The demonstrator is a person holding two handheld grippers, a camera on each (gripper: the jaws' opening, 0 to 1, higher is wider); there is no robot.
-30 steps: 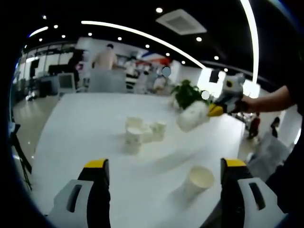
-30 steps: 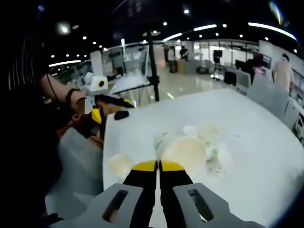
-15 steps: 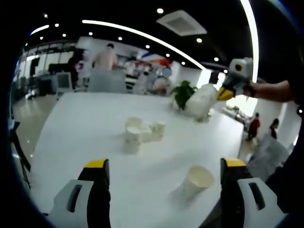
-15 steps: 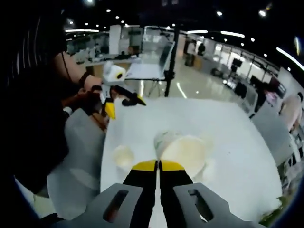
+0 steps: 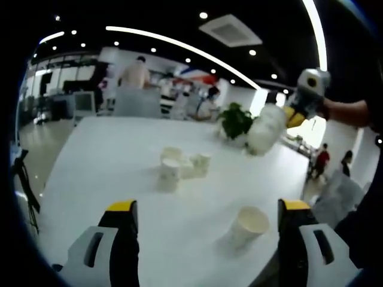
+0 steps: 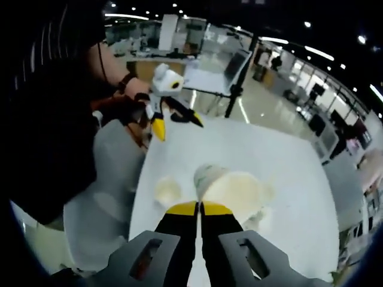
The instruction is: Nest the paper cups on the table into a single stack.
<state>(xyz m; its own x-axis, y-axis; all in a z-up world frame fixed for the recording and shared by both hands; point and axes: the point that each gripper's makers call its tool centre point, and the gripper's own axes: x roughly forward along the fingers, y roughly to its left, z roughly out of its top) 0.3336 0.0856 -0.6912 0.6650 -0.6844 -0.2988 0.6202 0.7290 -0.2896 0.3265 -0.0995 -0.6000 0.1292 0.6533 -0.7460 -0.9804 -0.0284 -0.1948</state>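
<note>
My right gripper is clamped on the rim of a paper cup, which I hold up in the air above the white table. My left gripper stands wide and empty; one cup sits just ahead of it, and a cluster of cups stands farther back.
</note>
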